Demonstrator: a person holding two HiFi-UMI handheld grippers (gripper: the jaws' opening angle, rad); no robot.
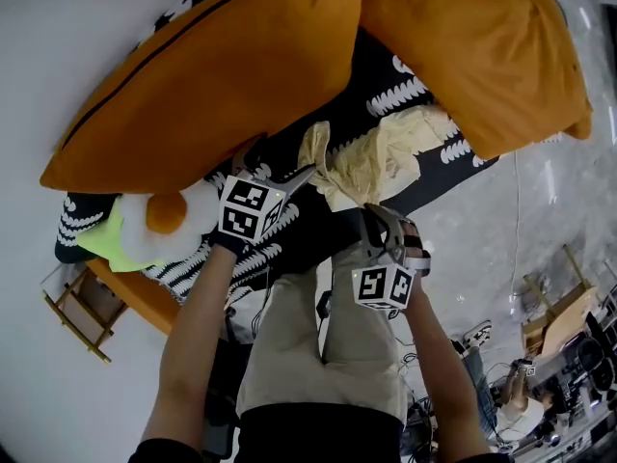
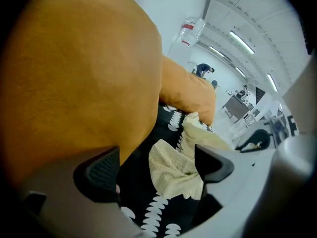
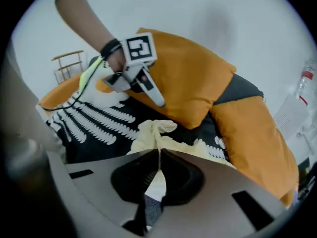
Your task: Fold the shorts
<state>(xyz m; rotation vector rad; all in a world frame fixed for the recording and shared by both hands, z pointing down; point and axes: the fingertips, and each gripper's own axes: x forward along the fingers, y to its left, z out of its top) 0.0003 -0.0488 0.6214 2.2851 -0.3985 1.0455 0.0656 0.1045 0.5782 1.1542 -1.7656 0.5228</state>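
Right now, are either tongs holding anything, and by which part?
Right tongs pinch the pale yellow shorts by a thin fold at their near edge; left tongs are open, holding nothing.

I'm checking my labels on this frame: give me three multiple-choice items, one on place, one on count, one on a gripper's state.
1. The crumpled pale yellow cloth shorts lie on: A a black white-patterned cover; B a wooden chair; C the floor.
2. Large orange pillows: A one; B two; C four.
3. Right gripper: A open; B shut, empty; C shut on shorts.
Key: A, cover surrounds them; B, two side by side; C, yellow cloth pinched between closed jaws.
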